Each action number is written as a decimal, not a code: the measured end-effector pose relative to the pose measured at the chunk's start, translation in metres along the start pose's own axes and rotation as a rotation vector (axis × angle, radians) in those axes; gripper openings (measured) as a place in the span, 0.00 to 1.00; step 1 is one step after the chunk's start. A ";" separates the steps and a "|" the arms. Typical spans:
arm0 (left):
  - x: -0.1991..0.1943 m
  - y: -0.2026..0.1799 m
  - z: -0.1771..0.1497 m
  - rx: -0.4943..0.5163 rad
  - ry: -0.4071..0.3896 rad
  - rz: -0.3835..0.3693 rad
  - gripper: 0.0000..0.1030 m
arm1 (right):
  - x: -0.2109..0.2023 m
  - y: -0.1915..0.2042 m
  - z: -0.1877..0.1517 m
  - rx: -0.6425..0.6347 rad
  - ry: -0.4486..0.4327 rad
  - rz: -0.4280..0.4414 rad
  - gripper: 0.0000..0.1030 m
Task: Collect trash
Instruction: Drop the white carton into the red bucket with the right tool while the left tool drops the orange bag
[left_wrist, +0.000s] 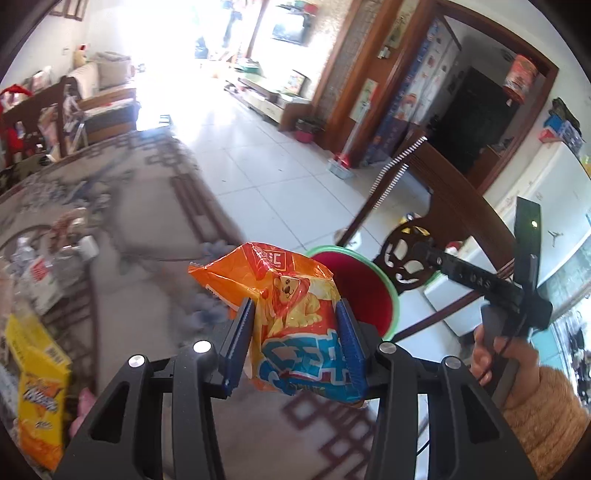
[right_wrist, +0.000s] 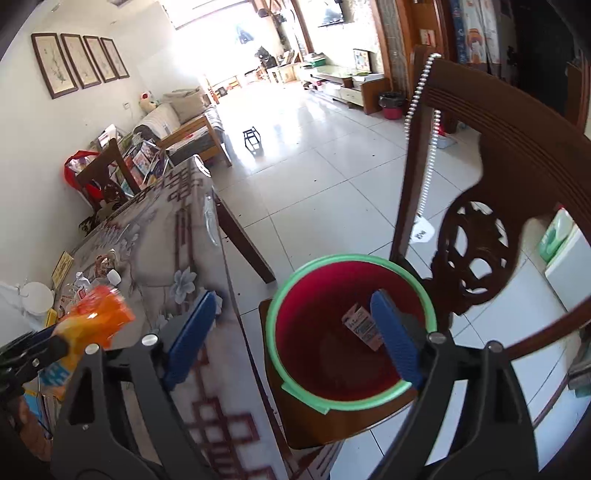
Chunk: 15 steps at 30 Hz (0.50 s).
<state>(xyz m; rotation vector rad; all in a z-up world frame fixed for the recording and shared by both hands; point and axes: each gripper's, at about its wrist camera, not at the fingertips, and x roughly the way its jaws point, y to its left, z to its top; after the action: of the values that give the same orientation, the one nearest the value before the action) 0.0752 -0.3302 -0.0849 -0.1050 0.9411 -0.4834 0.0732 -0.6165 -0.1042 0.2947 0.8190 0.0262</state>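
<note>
The left gripper (left_wrist: 293, 343) is clamping an orange snack bag (left_wrist: 295, 317) between its blue fingers (left_wrist: 238, 339), above the tabletop (left_wrist: 147, 221) edge. The right gripper's (right_wrist: 291, 332) fingers are spread wide, empty, over the red bin (right_wrist: 351, 332) where a small carton (right_wrist: 360, 325) is lying.

Bin (right_wrist: 352, 332) mouth open above; chair back (right_wrist: 498, 206) crowds its far side.
</note>
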 end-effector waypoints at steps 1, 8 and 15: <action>0.008 -0.007 0.003 0.013 0.008 -0.015 0.41 | -0.007 -0.003 -0.004 0.001 -0.006 -0.022 0.87; 0.069 -0.070 0.026 0.149 0.051 -0.131 0.41 | -0.053 -0.027 -0.019 0.018 -0.061 -0.149 0.89; 0.079 -0.099 0.037 0.172 0.017 -0.143 0.75 | -0.080 -0.043 -0.027 0.058 -0.100 -0.190 0.89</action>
<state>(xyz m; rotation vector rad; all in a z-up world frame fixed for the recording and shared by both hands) 0.1089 -0.4574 -0.0936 -0.0121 0.9081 -0.6961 -0.0055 -0.6616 -0.0760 0.2695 0.7461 -0.1896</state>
